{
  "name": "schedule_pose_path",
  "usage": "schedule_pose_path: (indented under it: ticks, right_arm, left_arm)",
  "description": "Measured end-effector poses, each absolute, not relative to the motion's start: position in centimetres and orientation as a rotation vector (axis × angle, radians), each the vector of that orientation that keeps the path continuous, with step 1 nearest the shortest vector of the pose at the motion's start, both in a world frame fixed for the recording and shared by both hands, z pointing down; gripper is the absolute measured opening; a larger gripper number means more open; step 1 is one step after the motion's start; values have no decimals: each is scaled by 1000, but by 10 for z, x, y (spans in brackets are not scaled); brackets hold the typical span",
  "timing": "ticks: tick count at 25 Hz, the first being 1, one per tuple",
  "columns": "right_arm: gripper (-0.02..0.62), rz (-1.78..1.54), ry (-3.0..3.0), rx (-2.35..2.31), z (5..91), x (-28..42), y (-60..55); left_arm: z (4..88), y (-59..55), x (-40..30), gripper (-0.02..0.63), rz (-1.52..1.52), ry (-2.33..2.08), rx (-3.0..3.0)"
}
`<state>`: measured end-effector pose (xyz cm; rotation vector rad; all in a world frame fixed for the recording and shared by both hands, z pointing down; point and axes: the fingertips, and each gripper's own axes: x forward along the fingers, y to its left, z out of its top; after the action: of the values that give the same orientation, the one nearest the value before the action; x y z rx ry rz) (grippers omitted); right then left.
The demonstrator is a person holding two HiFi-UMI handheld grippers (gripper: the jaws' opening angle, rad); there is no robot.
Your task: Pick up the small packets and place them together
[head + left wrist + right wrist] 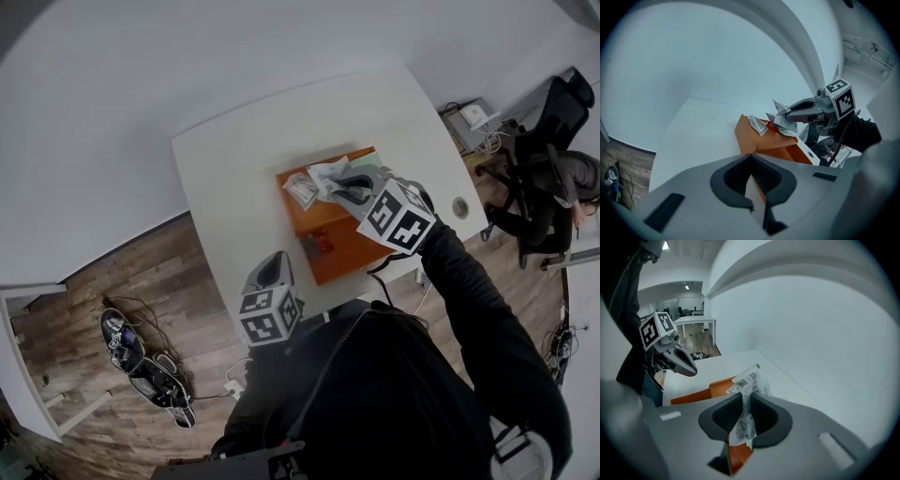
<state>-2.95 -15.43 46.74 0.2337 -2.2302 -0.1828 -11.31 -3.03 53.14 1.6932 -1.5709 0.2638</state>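
An orange box (pixel 349 255) lies on the white table (pixel 234 169). My right gripper (pixel 342 187) hangs over its far end, shut on a white printed packet (pixel 749 383) that stands upright between the pads. Just left of it, a second white packet (pixel 302 191) rests on the box's far corner. A small red packet (pixel 316 246) lies further toward me on the orange surface. My left gripper (pixel 272 269) is at the table's near edge, short of the box, open with nothing between its fingers. In the left gripper view the right gripper (pixel 785 115) holds its packet (pixel 780 119) above the box (pixel 750 138).
A round cable hole (pixel 459 207) sits near the table's right edge. At the far right a person sits in an office chair (pixel 553 178). Shoes and cables (pixel 141 361) lie on the wooden floor to the left. A wall runs close behind the table.
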Motion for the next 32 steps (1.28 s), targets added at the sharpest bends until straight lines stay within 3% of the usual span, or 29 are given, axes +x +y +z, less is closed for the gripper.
schedule_pose_path:
  ticks: [11,22,32]
  right_arm:
    - [71,-61,-2180,172,502,-34,-153]
    - [167,-33,-2161,127,509,-35,-153]
    - [167,-73,-2211,171,497,-34,-161]
  left_arm:
    - [531,-33,-117,-2,257,-1583,1677]
    - [531,-36,-115,-2,259,-1587,1677]
    - [528,-40,-109,-2,262,-1578,1698]
